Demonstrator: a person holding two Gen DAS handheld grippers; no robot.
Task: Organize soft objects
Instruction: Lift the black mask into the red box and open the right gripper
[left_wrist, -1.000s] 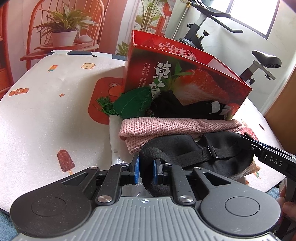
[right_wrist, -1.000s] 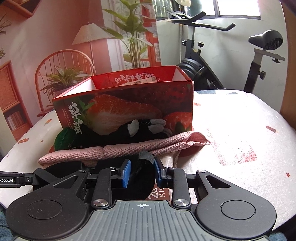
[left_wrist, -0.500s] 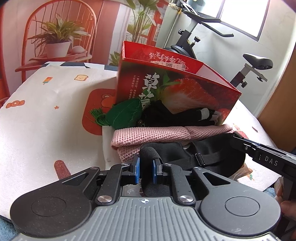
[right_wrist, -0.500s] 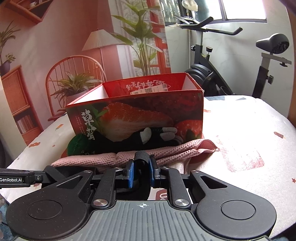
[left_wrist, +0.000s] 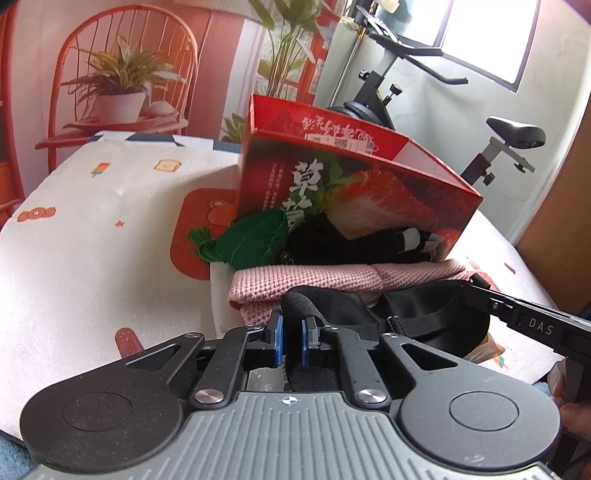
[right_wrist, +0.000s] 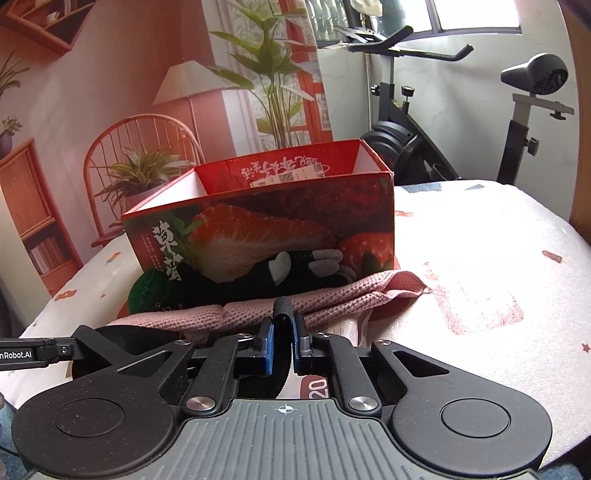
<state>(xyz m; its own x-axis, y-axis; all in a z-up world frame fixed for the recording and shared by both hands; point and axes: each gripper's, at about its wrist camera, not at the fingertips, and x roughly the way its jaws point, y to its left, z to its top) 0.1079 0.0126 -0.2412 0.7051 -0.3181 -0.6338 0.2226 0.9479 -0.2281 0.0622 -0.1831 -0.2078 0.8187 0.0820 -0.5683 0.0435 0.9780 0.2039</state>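
A black eye mask (left_wrist: 424, 314) with a strap lies at the table's near edge, in front of a folded pink knitted cloth (left_wrist: 314, 280). My left gripper (left_wrist: 291, 332) is shut on the mask's left end, its jaws still squeezing in. My right gripper (right_wrist: 282, 339) pinches the mask's (right_wrist: 282, 306) right end, jaws closing the last bit, and a fabric tip pokes up between the pads. Behind the pink cloth (right_wrist: 332, 302), a black glove (right_wrist: 295, 273) with grey fingertips and a green leaf-shaped piece (left_wrist: 255, 240) lean on a red strawberry box (right_wrist: 258, 229).
The box (left_wrist: 369, 184) is open at the top. The table (left_wrist: 92, 240) wears a white printed cover, bare at the left and right. A printed packet (right_wrist: 317, 386) lies under the mask. An exercise bike (right_wrist: 443, 110) stands behind the table.
The right jaws have closed from a wide gap onto the mask's end. The left jaws have tightened a little. The mask's gripped ends now stand bunched up between the pads.
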